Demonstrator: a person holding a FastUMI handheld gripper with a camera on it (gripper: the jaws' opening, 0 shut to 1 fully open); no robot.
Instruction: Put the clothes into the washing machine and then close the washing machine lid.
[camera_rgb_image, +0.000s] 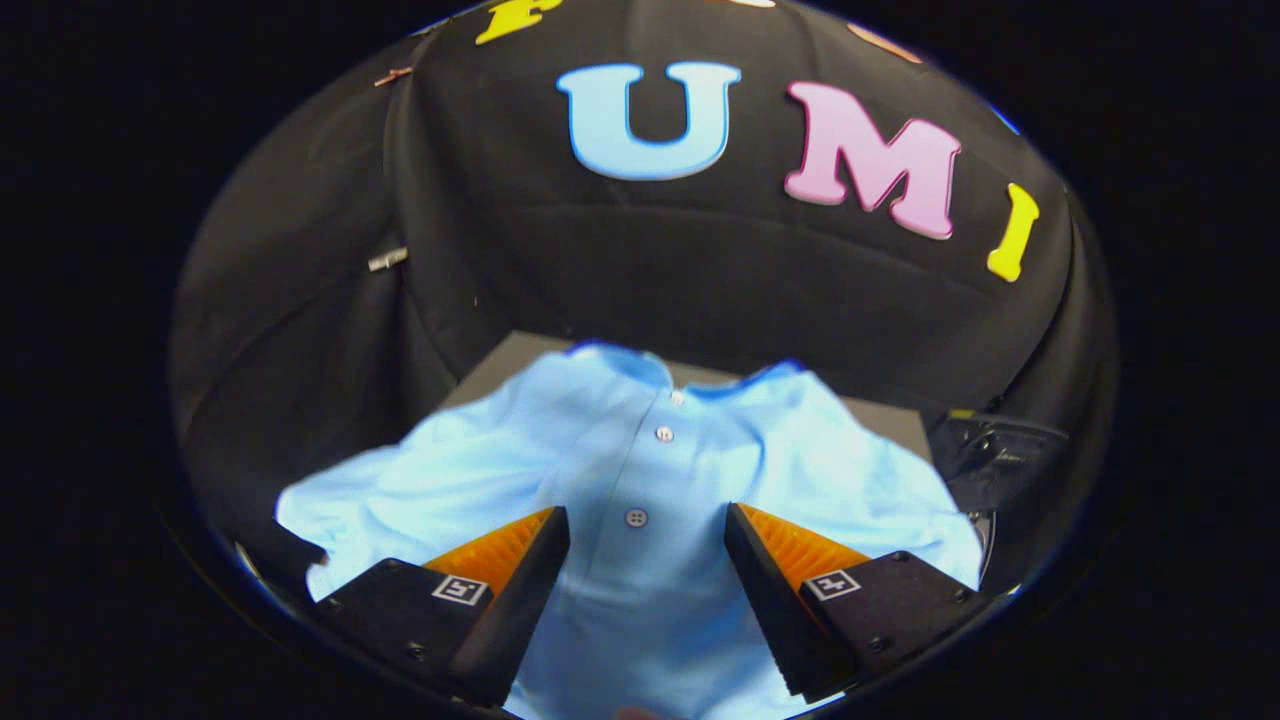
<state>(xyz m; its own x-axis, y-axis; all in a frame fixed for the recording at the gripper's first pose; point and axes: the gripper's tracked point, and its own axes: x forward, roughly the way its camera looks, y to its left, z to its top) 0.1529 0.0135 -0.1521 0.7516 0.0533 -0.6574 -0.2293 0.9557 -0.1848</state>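
One shirt (640, 470), pale blue, spread flat on grey tabletop (880, 418) directly below and ahead of tongs (647, 525). Tongs spread wide, pinching nothing, one finger either side of button placket. Collar lying beyond fingertips, hem back toward tongs, so long axis running straight ahead between fingers. Sleeves fanned out to both sides. Likely next: straight drop onto placket and squeeze to bunch cloth. Dark machine part (1000, 450), possibly washer, off to right, hard to make out.
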